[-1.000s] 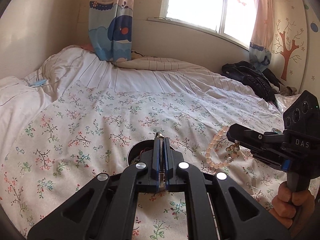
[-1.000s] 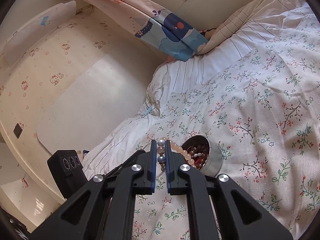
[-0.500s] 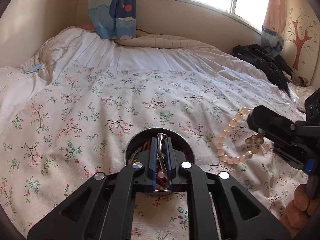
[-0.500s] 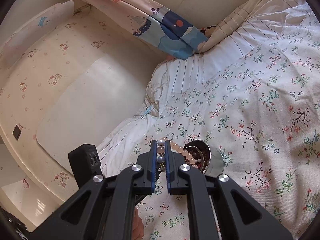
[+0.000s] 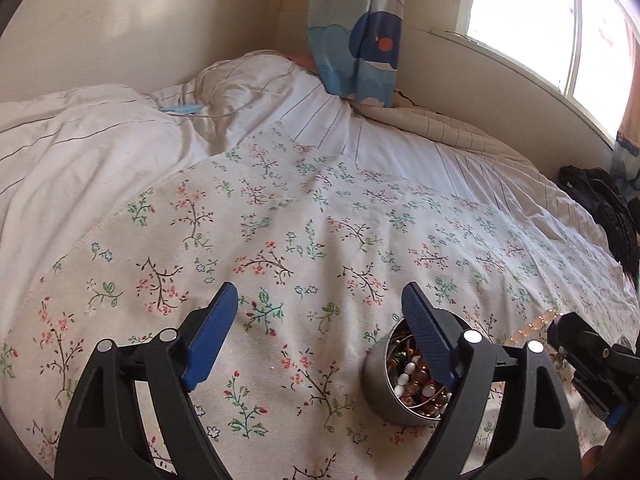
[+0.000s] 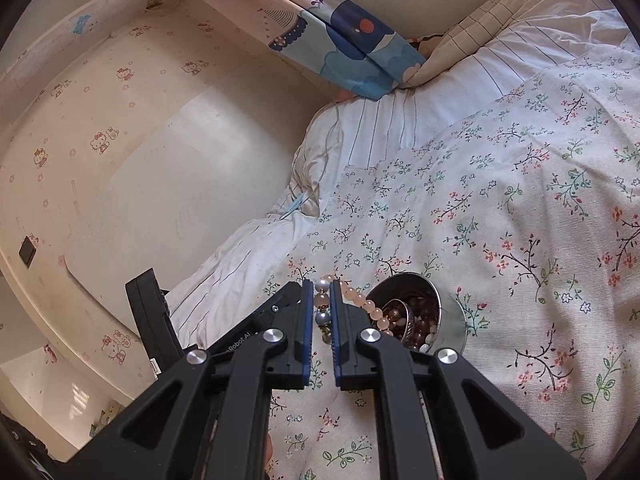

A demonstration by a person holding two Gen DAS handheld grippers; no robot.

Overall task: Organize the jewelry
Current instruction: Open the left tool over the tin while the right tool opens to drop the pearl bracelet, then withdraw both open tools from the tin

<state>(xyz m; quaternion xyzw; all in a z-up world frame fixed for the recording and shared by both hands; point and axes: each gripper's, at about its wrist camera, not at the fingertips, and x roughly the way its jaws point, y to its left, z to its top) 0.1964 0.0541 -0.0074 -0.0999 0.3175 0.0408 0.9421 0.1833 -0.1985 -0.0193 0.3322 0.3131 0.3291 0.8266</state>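
A round metal tin (image 5: 382, 390) full of mixed beads and bangles stands on the floral bedspread; it also shows in the right wrist view (image 6: 450, 320). My left gripper (image 5: 320, 312) is open and empty, its right finger just above the tin's rim. My right gripper (image 6: 322, 300) is shut on a pink bead bracelet (image 6: 362, 302), held above the bed just beside the tin; some of its beads show in the left wrist view (image 5: 532, 326) at the right gripper's tip.
The floral bedspread (image 5: 280, 240) covers the bed, with a white striped quilt (image 5: 80, 148) bunched at the left. A cartoon curtain (image 5: 356, 32) hangs by the window. Dark clothing (image 5: 608, 208) lies at the far right. The wall (image 6: 140, 160) runs along the bed.
My left gripper opened and let a metal bangle go into the tin, then swung left. My right gripper stayed shut on the bracelet, still beside the tin.
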